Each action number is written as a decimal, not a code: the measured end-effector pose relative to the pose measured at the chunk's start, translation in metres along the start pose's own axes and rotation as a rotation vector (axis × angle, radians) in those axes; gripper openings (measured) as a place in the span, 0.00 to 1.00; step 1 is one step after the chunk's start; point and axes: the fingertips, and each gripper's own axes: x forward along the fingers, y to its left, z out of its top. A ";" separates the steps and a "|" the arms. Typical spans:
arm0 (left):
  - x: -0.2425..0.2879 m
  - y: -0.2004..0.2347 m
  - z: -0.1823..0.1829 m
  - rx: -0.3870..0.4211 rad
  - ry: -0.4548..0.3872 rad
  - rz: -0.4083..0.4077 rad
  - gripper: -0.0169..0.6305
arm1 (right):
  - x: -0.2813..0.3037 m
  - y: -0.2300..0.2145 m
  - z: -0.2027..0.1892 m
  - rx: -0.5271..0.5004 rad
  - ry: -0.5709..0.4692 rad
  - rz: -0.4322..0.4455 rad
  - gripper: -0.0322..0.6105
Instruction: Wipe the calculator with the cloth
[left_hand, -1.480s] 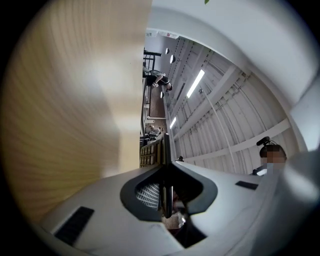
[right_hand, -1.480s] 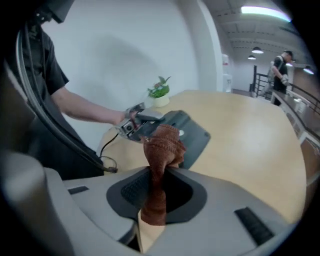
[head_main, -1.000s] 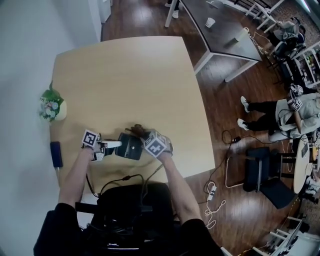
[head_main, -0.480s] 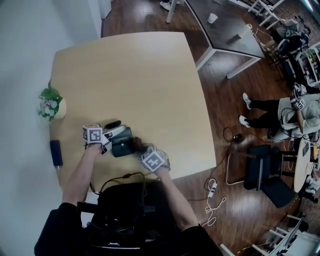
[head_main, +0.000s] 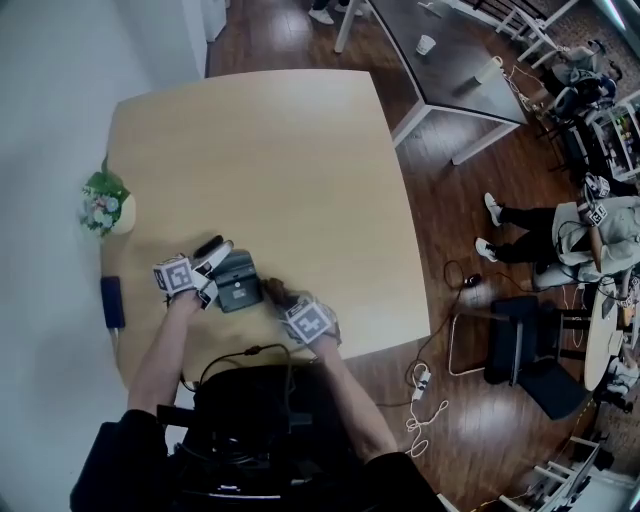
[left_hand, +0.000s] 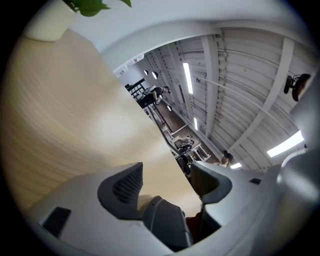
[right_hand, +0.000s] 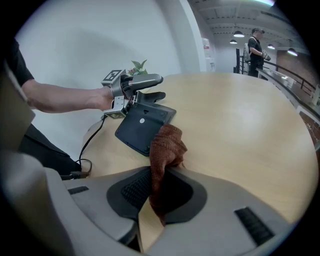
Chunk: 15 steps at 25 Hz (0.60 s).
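Observation:
The dark calculator (head_main: 236, 281) lies flat on the wooden table (head_main: 290, 170) near its front left part. My left gripper (head_main: 211, 252) sits at the calculator's left far edge; its jaws have just been opening and hold nothing. In the left gripper view the left gripper (left_hand: 167, 176) stands wide apart over bare tabletop. The right gripper view shows the calculator (right_hand: 143, 126) as a dark slab with the left gripper (right_hand: 151, 88) at its far end. My right gripper (right_hand: 161, 194) is shut on a rust-brown cloth (right_hand: 167, 146). That cloth (head_main: 274, 292) hangs just right of the calculator.
A small potted plant (head_main: 105, 205) stands at the table's left edge, with a dark blue object (head_main: 111, 302) in front of it. A black cable (head_main: 250, 354) runs over the near edge. A grey table (head_main: 440, 60) and seated people are off to the right.
The left gripper let go of the calculator and opened, shifting left and back. The calculator now rests flat. The right gripper drew the cloth off the calculator toward the near edge.

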 end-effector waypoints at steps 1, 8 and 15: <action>-0.001 0.001 0.000 0.046 0.019 0.013 0.49 | -0.001 0.000 0.002 -0.002 0.000 -0.003 0.15; -0.006 0.010 0.002 0.187 0.031 0.089 0.49 | 0.016 0.014 0.042 -0.137 -0.017 0.021 0.15; -0.039 0.036 0.029 0.192 -0.126 0.235 0.49 | 0.035 0.042 0.025 -0.206 0.068 0.072 0.15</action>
